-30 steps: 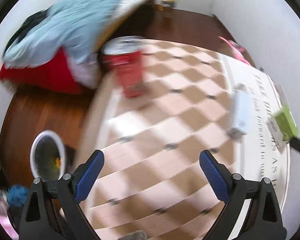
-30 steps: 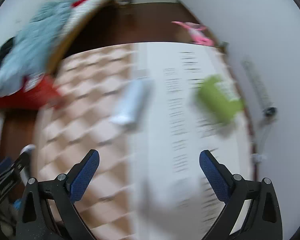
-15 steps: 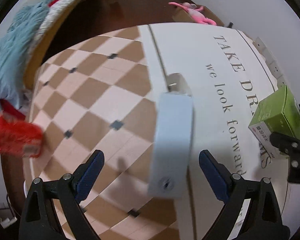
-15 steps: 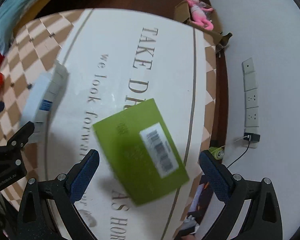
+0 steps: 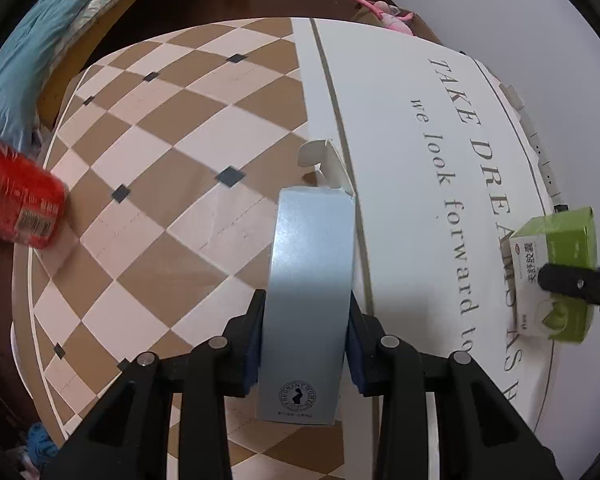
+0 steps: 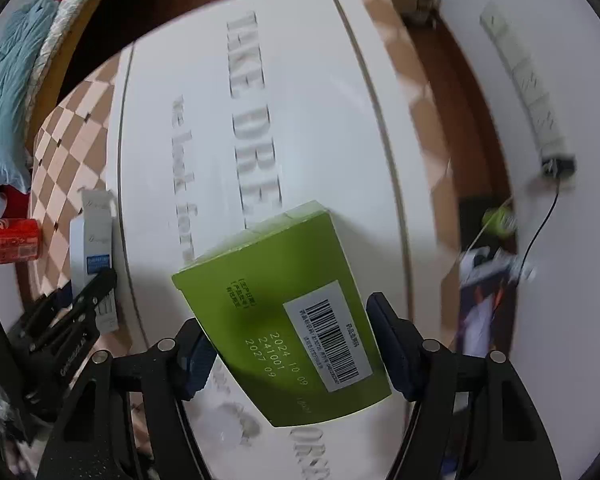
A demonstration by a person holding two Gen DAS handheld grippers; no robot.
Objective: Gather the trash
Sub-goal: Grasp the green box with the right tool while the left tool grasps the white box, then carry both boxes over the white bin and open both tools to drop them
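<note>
My left gripper [image 5: 305, 344] is shut on a long silver-blue carton [image 5: 312, 280] whose far flap is open; it lies on the table where the checked part meets the white printed part. The carton also shows in the right wrist view [image 6: 94, 256], with the left gripper [image 6: 80, 304] on it. My right gripper [image 6: 290, 346] is shut on a green box [image 6: 284, 312] with a barcode label. The green box also shows in the left wrist view [image 5: 556, 272], held by the right gripper's finger [image 5: 572, 284]. A red soda can [image 5: 16, 200] lies on its side at the table's left edge.
The table [image 5: 188, 128] has a brown-and-cream checked half and a white half with lettering. A bed with a light blue blanket [image 5: 16, 56] stands at far left. A pink toy [image 5: 388, 12] lies beyond the table. A power strip [image 6: 532, 96] and cable run along the right wall.
Both grippers have moved in on their boxes and closed: the left one on the silver-blue carton, the right one on the green box. Earlier both were open.
</note>
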